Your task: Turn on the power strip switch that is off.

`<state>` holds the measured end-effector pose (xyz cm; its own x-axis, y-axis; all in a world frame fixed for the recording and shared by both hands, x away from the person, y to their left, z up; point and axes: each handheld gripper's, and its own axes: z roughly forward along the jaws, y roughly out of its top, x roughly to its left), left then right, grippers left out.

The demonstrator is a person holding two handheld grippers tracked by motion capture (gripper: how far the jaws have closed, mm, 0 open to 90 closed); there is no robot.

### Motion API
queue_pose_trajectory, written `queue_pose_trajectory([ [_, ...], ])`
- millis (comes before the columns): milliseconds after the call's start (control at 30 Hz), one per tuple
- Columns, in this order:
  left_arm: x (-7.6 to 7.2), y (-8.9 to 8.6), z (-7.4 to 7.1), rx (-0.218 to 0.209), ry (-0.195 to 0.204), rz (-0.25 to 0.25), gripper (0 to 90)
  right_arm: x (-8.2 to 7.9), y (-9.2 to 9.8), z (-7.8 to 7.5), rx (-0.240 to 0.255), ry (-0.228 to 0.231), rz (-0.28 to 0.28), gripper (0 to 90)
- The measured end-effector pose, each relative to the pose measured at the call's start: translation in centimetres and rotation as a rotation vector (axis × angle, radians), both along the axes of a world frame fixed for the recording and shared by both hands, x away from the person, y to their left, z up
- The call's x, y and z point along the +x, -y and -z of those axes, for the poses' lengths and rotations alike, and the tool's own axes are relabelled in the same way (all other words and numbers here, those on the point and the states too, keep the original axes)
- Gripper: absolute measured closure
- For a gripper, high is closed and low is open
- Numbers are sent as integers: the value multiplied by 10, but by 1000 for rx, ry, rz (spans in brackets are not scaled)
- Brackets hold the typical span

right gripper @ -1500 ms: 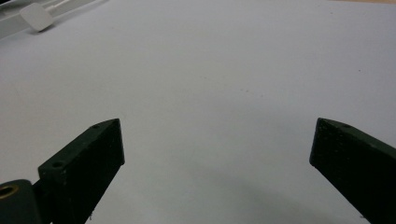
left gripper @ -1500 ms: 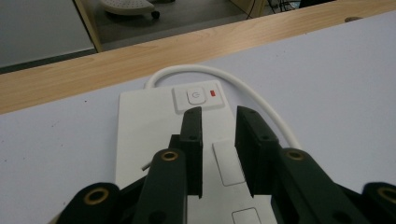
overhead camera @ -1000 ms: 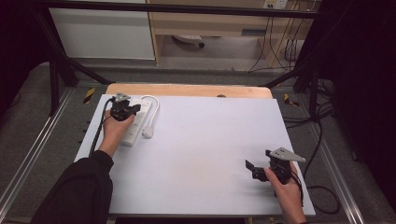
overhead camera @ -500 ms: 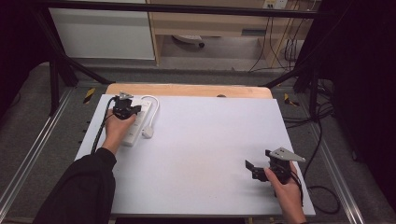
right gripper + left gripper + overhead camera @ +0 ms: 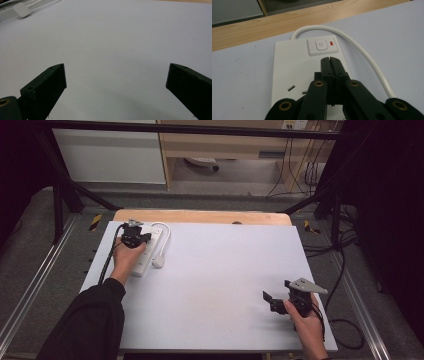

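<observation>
Nothing much has shifted since a second ago: both hands sit where they were, and the power strip (image 5: 148,251) has not budged. That white strip lies at about ten o'clock on the white table (image 5: 215,285), near the far left corner, its long side running away from the person. Its power button (image 5: 321,45) with a small red light beside it sits at the far end, and its white cable (image 5: 362,53) loops out from that end and curves back along the strip's right side to a white plug (image 5: 158,262) lying just beside it.

Over the strip, the left gripper (image 5: 330,59) is clenched, its two black jaws pressed flat together with nothing between them. The tips hang just short of the button; I cannot tell whether they touch the strip's face.

Well apart, at about four o'clock near the table's near right corner, the right gripper (image 5: 270,299) is held in the person's hand with its jaws spread wide, released, bare tabletop between them. It points toward nine o'clock.
</observation>
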<state>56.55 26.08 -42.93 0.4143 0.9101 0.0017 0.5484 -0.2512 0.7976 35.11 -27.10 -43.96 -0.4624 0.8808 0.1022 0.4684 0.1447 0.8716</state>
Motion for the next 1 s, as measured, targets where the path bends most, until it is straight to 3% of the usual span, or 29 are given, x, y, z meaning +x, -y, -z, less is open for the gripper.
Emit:
queue_pose_trajectory([
  [367, 2, 3, -2, 28, -36, 20, 900, 0, -1, 1, -6, -9, -6, 33],
  [1000, 6, 11, -4, 35, -47, 25, 900, 0, -1, 1, -4, -10, -10, 32],
])
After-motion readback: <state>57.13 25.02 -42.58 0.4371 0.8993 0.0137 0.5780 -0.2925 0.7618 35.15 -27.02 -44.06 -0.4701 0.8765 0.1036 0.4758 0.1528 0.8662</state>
